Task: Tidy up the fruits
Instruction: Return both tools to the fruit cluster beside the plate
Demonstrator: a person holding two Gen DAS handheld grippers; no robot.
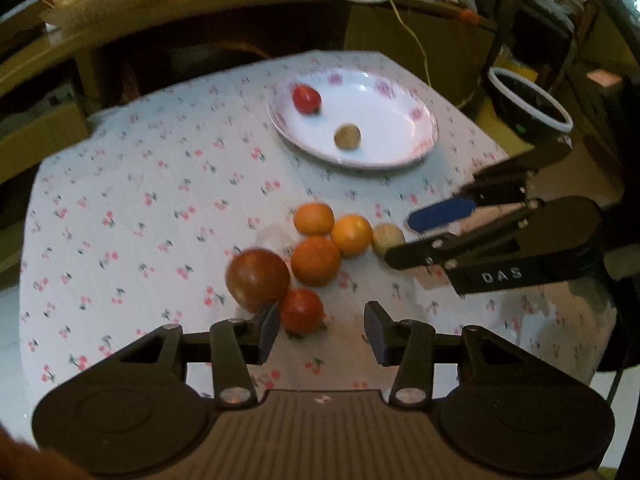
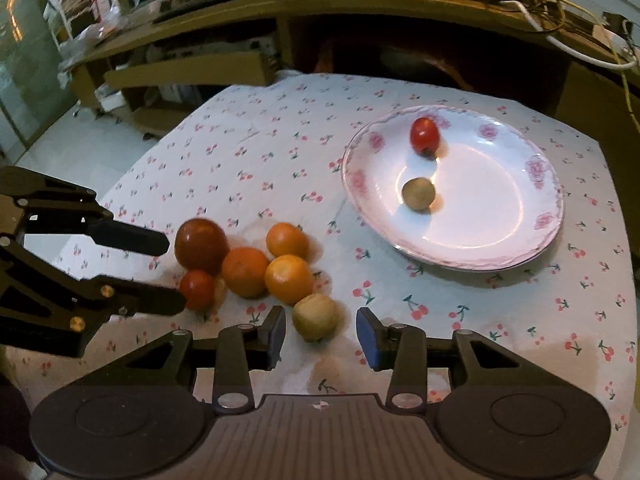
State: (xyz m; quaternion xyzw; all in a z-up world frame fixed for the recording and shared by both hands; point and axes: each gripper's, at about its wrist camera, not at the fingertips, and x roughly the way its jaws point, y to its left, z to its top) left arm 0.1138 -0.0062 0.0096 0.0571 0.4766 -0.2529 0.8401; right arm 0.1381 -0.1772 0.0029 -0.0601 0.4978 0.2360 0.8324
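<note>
Fruits lie clustered on the tabletop (image 2: 280, 140): three oranges (image 2: 245, 272), a large apple (image 2: 201, 245), a small tomato (image 2: 197, 289) and a kiwi (image 2: 315, 317). Plate (image 2: 536, 184) holds a tomato (image 2: 425, 135) and a kiwi (image 2: 418, 193). Left claw (image 1: 322, 330) and right claw (image 2: 321, 336) are both spread, pinching nothing.
</note>
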